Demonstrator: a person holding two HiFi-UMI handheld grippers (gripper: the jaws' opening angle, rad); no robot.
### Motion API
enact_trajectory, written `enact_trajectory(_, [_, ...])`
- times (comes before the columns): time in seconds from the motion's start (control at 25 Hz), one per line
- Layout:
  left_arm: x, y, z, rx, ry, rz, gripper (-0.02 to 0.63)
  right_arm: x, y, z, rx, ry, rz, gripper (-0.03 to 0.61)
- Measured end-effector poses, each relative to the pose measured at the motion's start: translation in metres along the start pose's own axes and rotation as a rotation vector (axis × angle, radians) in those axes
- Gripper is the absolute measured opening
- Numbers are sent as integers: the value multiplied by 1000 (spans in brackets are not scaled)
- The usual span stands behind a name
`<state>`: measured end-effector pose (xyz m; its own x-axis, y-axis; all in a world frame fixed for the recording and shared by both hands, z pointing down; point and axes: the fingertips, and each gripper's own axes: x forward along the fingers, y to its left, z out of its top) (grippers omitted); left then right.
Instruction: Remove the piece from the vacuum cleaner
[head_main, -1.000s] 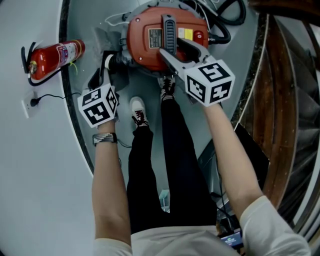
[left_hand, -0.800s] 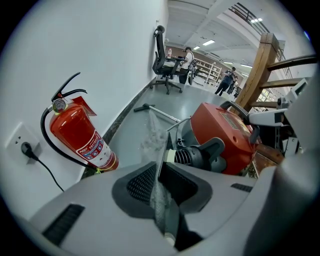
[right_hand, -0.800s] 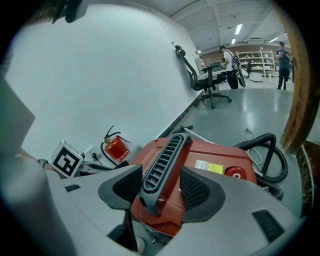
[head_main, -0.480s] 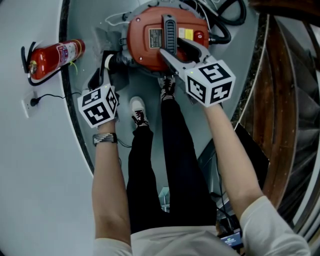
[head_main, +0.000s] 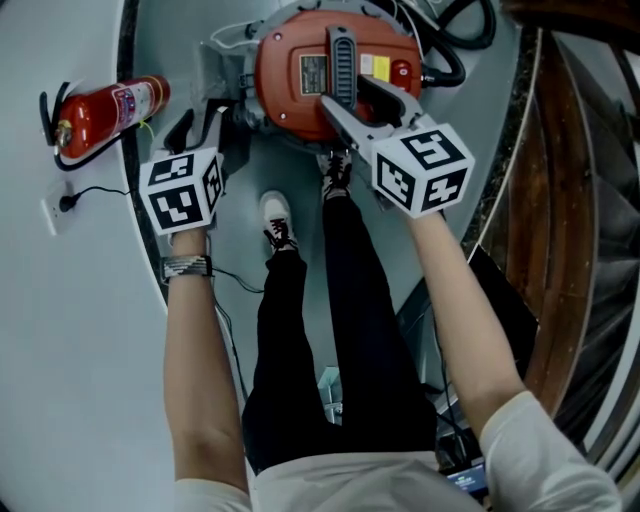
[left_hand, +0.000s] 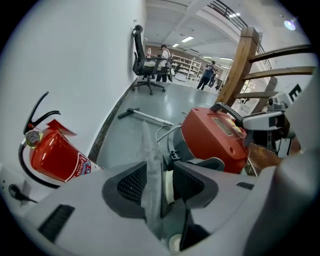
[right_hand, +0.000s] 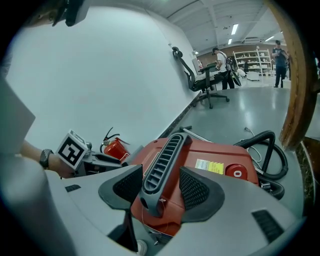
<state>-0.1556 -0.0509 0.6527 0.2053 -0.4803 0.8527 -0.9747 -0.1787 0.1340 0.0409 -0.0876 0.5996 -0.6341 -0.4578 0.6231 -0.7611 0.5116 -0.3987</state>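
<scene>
The vacuum cleaner stands on the floor close to the wall, just ahead of the person's two shoes. Its handle runs along its top and sits between the jaws of the right gripper. To the vacuum cleaner's left, apart from it, the fire extinguisher rests at the foot of the wall, with a wall socket nearer the person. The hose curls at the vacuum cleaner's right, and the stair railing rises further right. Beyond the vacuum cleaner a tube lies on the floor, and an office chair stands behind that by the wall.
</scene>
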Motion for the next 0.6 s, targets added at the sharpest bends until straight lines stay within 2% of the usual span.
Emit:
enact_trajectory(0.16, [13,7,-2,-52,59,-15,170,0,0,-1,6,1,2,242])
enact_trajectory(0.28, [17,6,-5,-75,66,-37,172,-1,0,-1,16,-4,2,241])
enact_trajectory(0.36, [18,5,-6,-83,54,-43,126,-1,1,0,3,-8,2,241])
enact_trajectory(0.6, [15,-3,-3,14,42,17,59,0,5,2,-85,16,11,239])
